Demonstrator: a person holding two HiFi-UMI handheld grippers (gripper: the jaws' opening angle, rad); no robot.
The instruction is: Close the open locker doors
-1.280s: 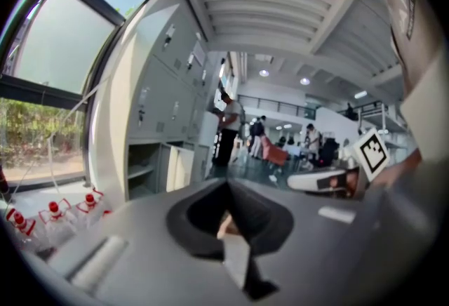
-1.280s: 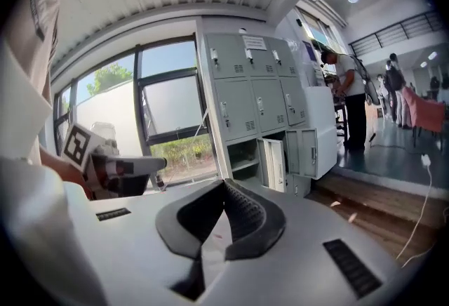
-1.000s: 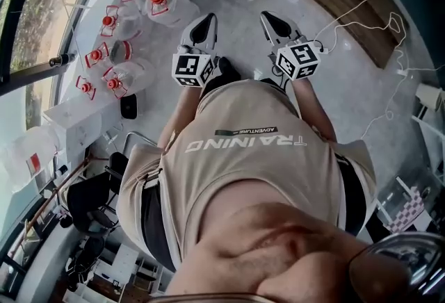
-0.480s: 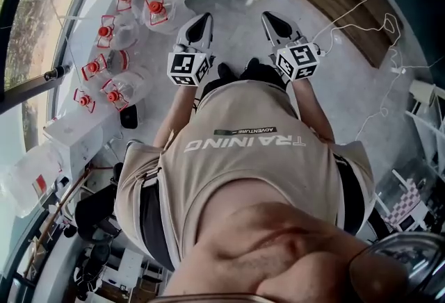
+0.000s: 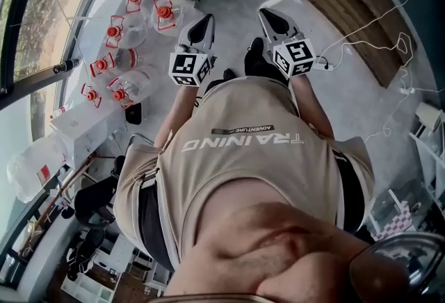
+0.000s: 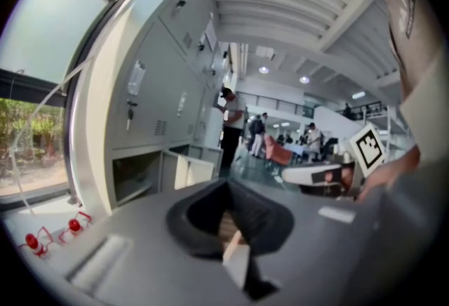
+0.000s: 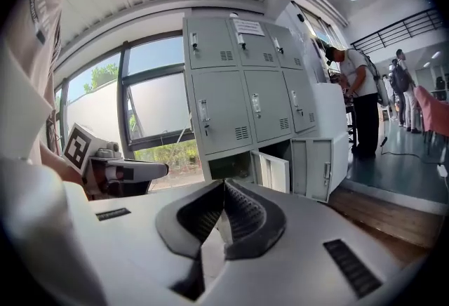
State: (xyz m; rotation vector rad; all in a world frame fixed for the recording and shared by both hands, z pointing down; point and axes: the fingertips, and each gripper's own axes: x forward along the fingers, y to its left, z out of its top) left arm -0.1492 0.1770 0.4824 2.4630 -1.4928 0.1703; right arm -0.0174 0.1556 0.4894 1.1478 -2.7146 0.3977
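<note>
Lockers [image 7: 242, 87] of grey metal stand in a bank against the window [image 7: 151, 104], in the middle of the right gripper view. Along the bottom row two stand open: one open door [image 7: 275, 171] is swung out beside its dark compartment, and a second open door [image 7: 319, 168] with a handle hangs out just to its right. The upper rows look shut. The left gripper view shows the same bank from a sharper angle, with a pale door [image 6: 193, 171] standing out from the bottom row. The left gripper [image 6: 228, 189] has its jaws pressed together with nothing between them, and the right gripper [image 7: 224, 189] is likewise closed on nothing. In the head view both tools are held side by side in front of the person's beige shirt [image 5: 243, 156], the left gripper [image 5: 201, 29] and the right gripper [image 5: 271, 20] pointing forward over the grey floor, apart from the lockers and touching no door. Water jugs [image 5: 125, 30] with red caps cluster by the window at the left, and white cables [image 5: 375, 23] trail across the floor at the right. Another person [image 7: 361, 97] stands at the far end of the locker bank.
</note>
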